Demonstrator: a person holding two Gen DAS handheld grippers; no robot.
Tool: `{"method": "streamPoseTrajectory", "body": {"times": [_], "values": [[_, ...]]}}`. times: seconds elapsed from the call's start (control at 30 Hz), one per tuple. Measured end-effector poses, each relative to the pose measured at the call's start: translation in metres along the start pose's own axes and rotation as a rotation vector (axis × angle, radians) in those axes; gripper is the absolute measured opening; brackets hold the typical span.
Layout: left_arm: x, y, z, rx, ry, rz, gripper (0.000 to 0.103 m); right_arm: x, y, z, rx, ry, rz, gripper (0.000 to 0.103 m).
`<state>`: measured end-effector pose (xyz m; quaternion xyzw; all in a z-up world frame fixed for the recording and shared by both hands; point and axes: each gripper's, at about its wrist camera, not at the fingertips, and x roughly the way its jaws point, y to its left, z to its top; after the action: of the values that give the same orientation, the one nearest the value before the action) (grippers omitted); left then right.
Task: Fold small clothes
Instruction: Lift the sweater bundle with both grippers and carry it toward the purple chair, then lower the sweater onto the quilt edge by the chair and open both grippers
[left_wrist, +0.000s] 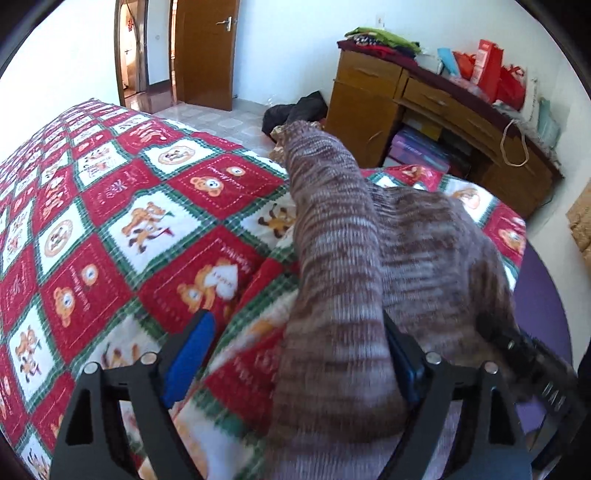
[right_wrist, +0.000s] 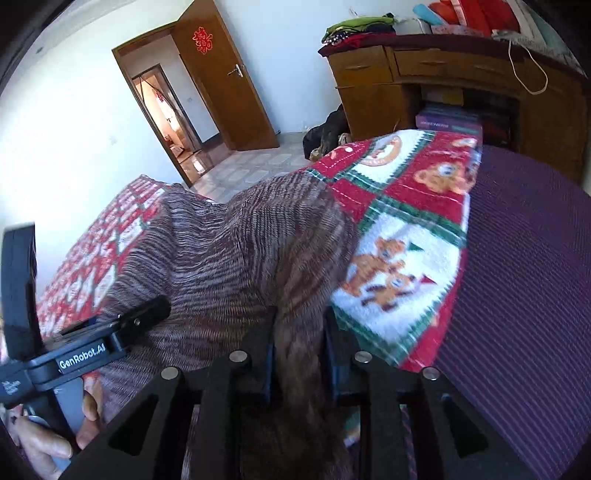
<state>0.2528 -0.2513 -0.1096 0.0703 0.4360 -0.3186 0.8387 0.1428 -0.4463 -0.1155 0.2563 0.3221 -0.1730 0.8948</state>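
Note:
A brown-and-white striped knit sweater lies on the bed, one sleeve stretching away toward the far edge. My left gripper is open; the sleeve's near part drapes between its fingers, against the right blue pad, while the left pad stands apart. My right gripper is shut on a bunched fold of the sweater. The left gripper also shows in the right wrist view at lower left, held by a hand.
A red, white and green teddy-bear blanket covers the bed. A purple mattress is bare at the right. A wooden desk with bags and folded clothes stands beyond. Dark clothing lies on the floor.

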Motion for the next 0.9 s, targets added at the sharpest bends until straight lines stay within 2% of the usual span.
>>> {"method": "streamPoseTrajectory", "body": {"times": [0.07, 0.13, 0.17, 0.2, 0.27, 0.37, 0.47, 0.5, 0.57, 0.67, 0.73, 0.77, 0.83, 0.87, 0.9], "values": [[-0.011, 0.004, -0.003, -0.014, -0.016, -0.020, 0.088, -0.016, -0.008, 0.005, 0.018, -0.035, 0.024, 0.024], [-0.027, 0.005, -0.009, -0.019, -0.047, -0.034, 0.088, -0.024, -0.014, 0.016, 0.042, -0.054, 0.057, 0.034], [-0.030, 0.003, -0.010, -0.016, -0.058, -0.032, 0.088, -0.024, -0.018, 0.025, 0.056, -0.060, 0.076, 0.046], [-0.037, 0.001, -0.013, -0.011, -0.076, -0.025, 0.088, -0.024, -0.019, 0.032, 0.061, -0.066, 0.085, 0.052], [-0.042, -0.002, -0.017, 0.003, -0.106, -0.015, 0.088, -0.012, -0.014, 0.052, 0.031, -0.059, 0.111, 0.053], [-0.035, 0.004, -0.020, -0.021, -0.099, -0.004, 0.091, 0.024, -0.001, 0.070, -0.055, 0.013, 0.075, 0.053], [-0.027, 0.022, -0.018, -0.103, -0.074, -0.035, 0.100, 0.057, 0.007, 0.074, -0.095, 0.077, 0.014, 0.053], [-0.024, 0.029, -0.017, -0.135, -0.063, -0.041, 0.102, 0.062, 0.007, 0.074, -0.099, 0.082, 0.004, 0.049], [-0.018, 0.039, -0.018, -0.192, -0.048, -0.065, 0.103, 0.068, 0.014, 0.073, -0.123, 0.079, -0.006, 0.041], [-0.007, 0.048, -0.020, -0.276, -0.016, -0.093, 0.103, 0.077, 0.020, 0.073, -0.158, 0.080, -0.051, 0.040], [0.003, 0.047, -0.022, -0.287, -0.006, -0.098, 0.103, 0.085, 0.020, 0.074, -0.157, 0.088, -0.051, 0.041], [0.007, 0.044, -0.022, -0.275, -0.010, -0.095, 0.103, 0.088, 0.018, 0.076, -0.152, 0.088, -0.044, 0.042], [0.013, 0.042, -0.017, -0.268, 0.013, -0.095, 0.103, 0.090, 0.010, 0.078, -0.129, 0.091, -0.053, 0.054], [0.014, 0.042, -0.017, -0.270, 0.021, -0.096, 0.103, 0.091, 0.006, 0.079, -0.111, 0.097, -0.055, 0.064], [0.013, 0.041, -0.016, -0.268, 0.030, -0.095, 0.103, 0.089, 0.001, 0.080, -0.086, 0.103, -0.044, 0.065]]}}
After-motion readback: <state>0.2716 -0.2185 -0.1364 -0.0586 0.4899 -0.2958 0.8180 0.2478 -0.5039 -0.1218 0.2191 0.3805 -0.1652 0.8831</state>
